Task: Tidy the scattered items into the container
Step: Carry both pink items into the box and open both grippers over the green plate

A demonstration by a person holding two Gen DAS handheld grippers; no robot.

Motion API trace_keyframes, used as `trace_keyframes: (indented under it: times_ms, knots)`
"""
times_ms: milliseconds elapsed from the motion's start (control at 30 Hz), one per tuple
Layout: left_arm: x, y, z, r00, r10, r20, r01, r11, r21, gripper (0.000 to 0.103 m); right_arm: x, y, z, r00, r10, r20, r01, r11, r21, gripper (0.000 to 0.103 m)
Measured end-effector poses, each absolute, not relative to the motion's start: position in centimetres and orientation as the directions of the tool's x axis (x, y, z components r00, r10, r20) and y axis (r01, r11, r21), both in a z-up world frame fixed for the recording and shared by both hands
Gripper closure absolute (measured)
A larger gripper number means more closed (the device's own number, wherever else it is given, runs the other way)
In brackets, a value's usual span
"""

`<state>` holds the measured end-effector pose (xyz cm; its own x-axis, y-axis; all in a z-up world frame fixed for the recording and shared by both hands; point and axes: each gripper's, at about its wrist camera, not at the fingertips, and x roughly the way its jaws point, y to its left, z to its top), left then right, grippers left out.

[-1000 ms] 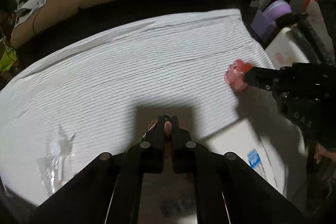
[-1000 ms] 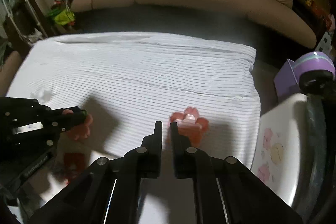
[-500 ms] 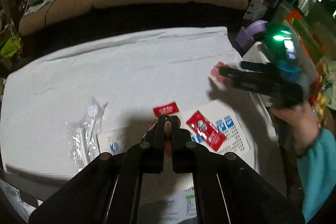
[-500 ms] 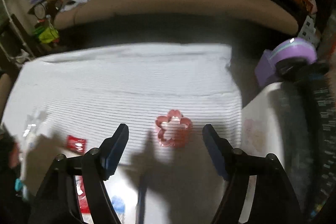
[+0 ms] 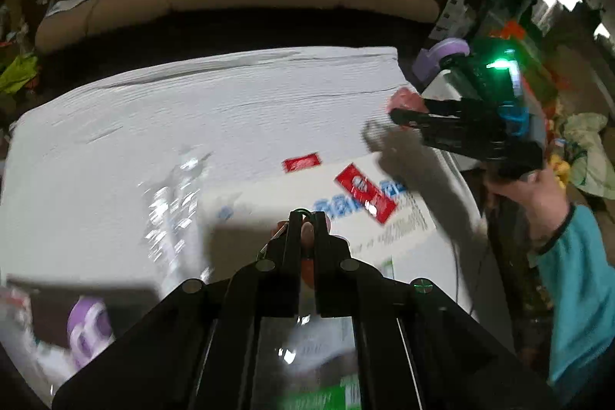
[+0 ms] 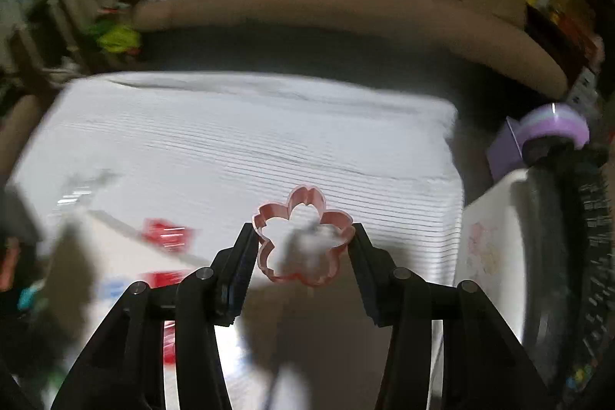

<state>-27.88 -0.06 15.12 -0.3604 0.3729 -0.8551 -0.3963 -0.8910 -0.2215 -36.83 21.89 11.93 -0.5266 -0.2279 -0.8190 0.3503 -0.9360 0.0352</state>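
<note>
Right tongs closing in again after spreading wide, now squeezing the pink flower cutter and lifting it off the striped cloth. Left tongs rising with a small pinkish item, red sachets coming into view.

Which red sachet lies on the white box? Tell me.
The long red sachet with the white logo lies on the box, tilted. The small sachet lies beyond the box on the striped cloth.
</note>
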Motion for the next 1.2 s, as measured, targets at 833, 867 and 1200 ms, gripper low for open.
trace_keyframes:
  times_ms: [833,867,1200]
  knots:
    - [-9.6,-29.0,12.0,-0.39,0.315,-0.865,0.113,-0.916,-0.385,0.098,-8.2,-14.2,12.0,-0.152,-0.453,-0.878,0.85,-0.513,0.117,0.053]
    - [-9.7,-29.0,11.8,-0.39,0.318,-0.864,0.112,-0.915,-0.387,0.098,-7.8,-15.0,11.2,-0.194,-0.406,-0.893,0.859,-0.509,0.044,0.053]
    - [-11.5,-25.8,9.9,-0.345,0.353,-0.87,0.074,-0.914,-0.4,0.098,-8.4,-12.6,12.1,-0.313,-0.352,-0.882,0.838,-0.539,-0.082,0.042]
